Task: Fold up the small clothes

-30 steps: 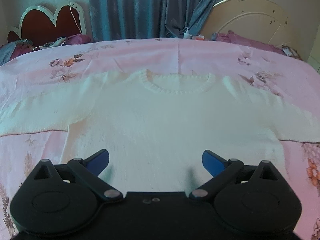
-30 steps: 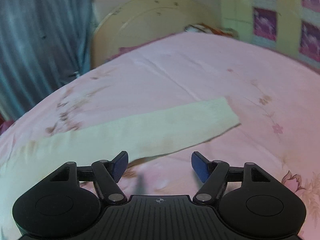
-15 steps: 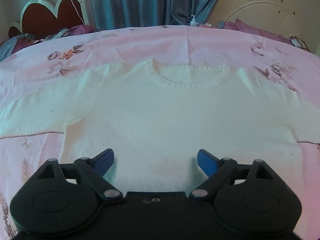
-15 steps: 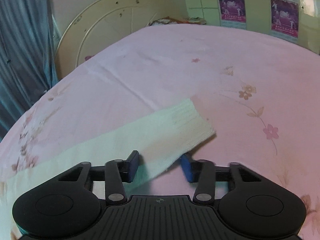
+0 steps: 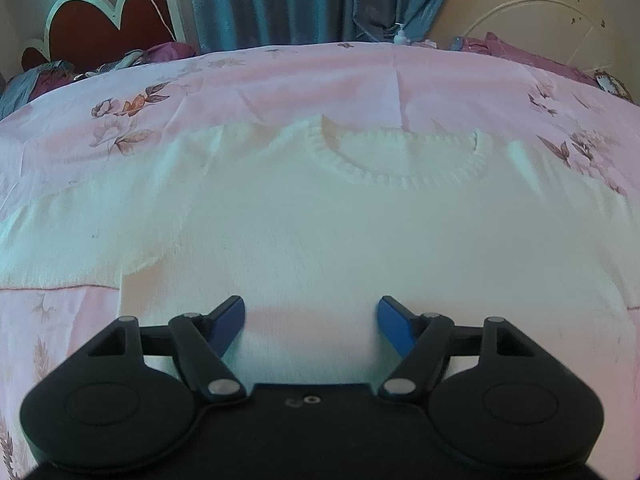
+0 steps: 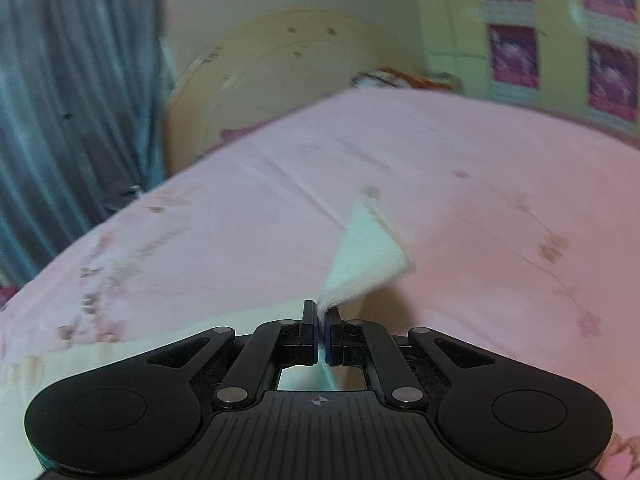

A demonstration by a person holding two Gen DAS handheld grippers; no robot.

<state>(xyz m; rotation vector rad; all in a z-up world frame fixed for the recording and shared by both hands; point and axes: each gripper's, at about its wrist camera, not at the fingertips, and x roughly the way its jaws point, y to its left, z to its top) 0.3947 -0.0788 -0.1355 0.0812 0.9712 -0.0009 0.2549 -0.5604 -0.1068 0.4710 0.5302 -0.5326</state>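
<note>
My right gripper (image 6: 321, 322) has its jaws pressed together on the sleeve (image 6: 366, 264) end, which stands up ahead of them as a folded wedge, its cuff edge lifted off the bed (image 6: 480, 200). Bare pink sheet runs ahead and to both sides. My left gripper (image 5: 312, 320) has its jaws spread, holding nothing, over the sweater (image 5: 340, 232) hem. The white knit lies flat ahead, ribbed collar far from the jaws, the other sleeve stretched out to the left.
</note>
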